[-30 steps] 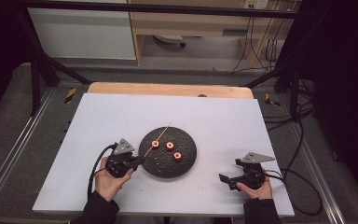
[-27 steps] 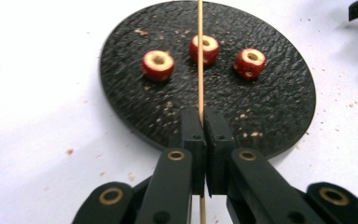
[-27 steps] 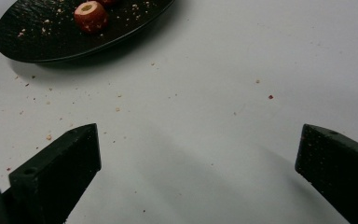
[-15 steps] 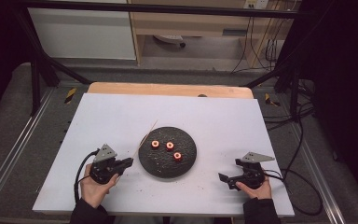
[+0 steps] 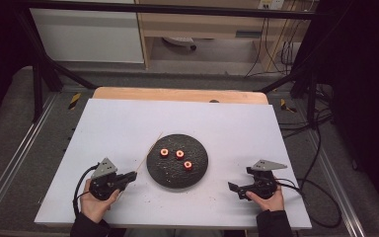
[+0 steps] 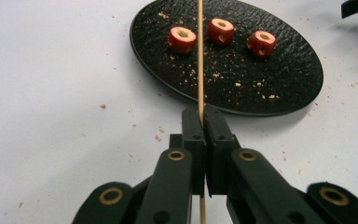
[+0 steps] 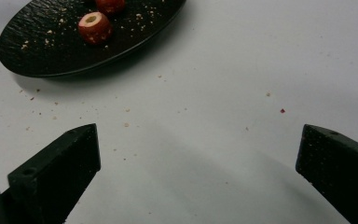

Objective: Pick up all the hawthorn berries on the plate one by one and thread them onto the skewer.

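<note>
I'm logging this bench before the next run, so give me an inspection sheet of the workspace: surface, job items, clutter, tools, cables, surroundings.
Surface: white table, crumbs scattered near the plate.
Job's things: black plate holding three red cored fruit pieces; thin wooden skewer reaching over the plate's left edge.
Clutter: nothing seen apart from crumbs on plate and table.
Grippers: left tool shut on the skewer, left of the plate; right tool open, holding nothing, right of the plate.
Cables: one black cable loops from the left tool, another trails from the right tool off the table edge.
Surroundings: dark frame, wooden shelf, floor wires behind.
</note>
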`<state>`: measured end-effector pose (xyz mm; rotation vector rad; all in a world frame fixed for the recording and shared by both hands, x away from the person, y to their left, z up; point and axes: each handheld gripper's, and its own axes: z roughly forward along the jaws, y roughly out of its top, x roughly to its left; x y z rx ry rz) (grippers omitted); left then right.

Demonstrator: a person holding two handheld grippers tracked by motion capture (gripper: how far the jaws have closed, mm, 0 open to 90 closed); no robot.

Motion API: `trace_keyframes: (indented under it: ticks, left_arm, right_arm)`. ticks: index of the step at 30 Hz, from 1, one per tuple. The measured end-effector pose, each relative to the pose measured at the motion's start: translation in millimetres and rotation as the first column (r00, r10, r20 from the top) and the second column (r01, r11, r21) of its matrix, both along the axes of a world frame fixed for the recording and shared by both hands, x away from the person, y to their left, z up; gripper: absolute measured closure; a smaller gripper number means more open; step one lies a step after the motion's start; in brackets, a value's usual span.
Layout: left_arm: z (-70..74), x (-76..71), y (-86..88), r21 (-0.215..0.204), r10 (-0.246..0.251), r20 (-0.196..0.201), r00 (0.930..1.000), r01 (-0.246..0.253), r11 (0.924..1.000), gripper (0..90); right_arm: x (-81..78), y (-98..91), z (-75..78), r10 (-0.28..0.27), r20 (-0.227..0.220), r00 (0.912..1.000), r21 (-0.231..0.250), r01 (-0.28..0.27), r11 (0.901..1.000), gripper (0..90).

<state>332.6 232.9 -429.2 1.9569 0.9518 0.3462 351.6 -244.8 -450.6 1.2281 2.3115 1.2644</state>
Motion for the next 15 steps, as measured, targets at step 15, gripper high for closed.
trace_keyframes:
  ticks: [15]
  left_arm:
    - [-4.5, -3.1, 5.8, -0.018, -0.032, -0.006, 0.9995, 0.032, 0.9993, 87.9]
  right_arm:
    - [7.3, 47.2, 21.0, 0.057, 0.022, 0.9981, -0.035, -0.056, 0.9978, 0.6]
